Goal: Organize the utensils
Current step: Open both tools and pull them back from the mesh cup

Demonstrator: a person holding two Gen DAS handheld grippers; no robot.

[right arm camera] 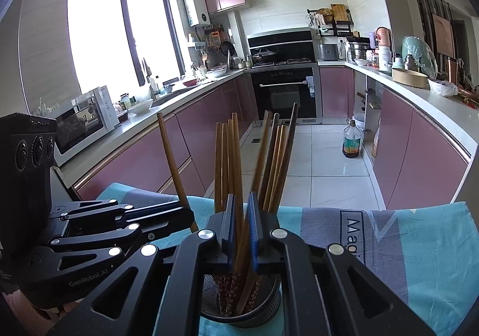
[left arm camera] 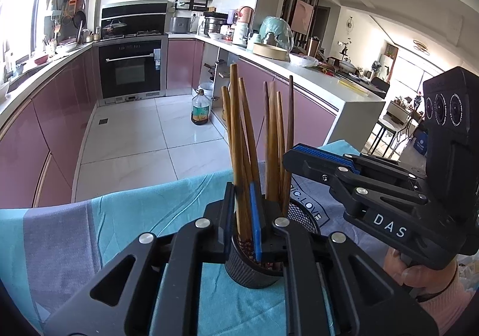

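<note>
beside mesh cup (right arm camera: 263, 303), microwave (right arm camera: 86, 117) right-view only

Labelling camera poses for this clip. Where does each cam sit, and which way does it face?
Left wrist: on the left gripper, looking along its fingers, slightly down, at the chopsticks in the mesh holder and the oven beyond; the right gripper and a hand show at right.
Right wrist: on the right gripper, shut on chopsticks over the mesh holder, facing window and oven; the left gripper shows at left.
Shared: chopsticks, holder, cloth, oven, oil bottle.
</note>
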